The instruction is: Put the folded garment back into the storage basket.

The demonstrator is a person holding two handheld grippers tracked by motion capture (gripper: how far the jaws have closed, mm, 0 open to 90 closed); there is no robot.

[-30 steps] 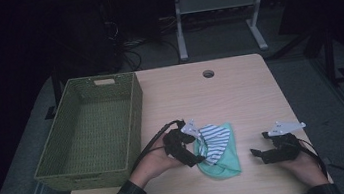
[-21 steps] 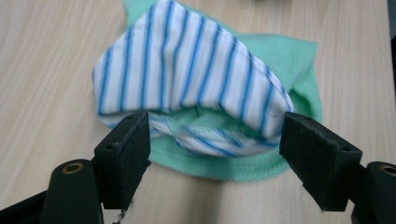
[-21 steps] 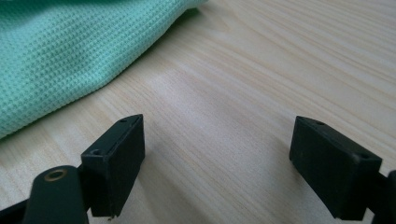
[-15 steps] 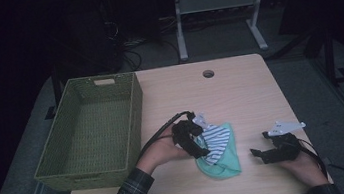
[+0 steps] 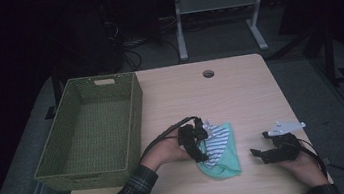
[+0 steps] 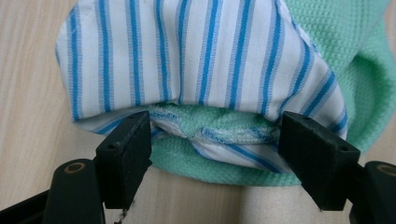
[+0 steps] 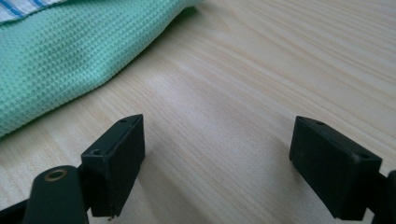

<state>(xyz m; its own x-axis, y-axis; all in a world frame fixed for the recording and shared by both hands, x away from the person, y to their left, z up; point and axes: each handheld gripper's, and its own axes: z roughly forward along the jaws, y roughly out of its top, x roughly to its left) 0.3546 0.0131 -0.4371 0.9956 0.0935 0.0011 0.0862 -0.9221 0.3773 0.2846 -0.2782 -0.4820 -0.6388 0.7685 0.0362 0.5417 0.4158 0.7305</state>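
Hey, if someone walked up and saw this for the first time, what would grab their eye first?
Probably the bunched cloth, mint green with a blue-striped white panel, near the front edge of the wooden table, with the left claw open around its near edge. Next, the big green woven basket at the table's left, and the right claw open beside the cloth.

Cloth (image 5: 220, 151) on table (image 5: 240, 93); basket (image 5: 88, 128) to left

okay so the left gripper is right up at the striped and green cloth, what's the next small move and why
Probably close the left gripper on the bunched edge of the blue-and-white striped, mint-green knit cloth. Its jaws stand open on either side of that fold, with the fabric between them but not pinched. The right gripper is open over bare wooden table, so it isn't helping yet.
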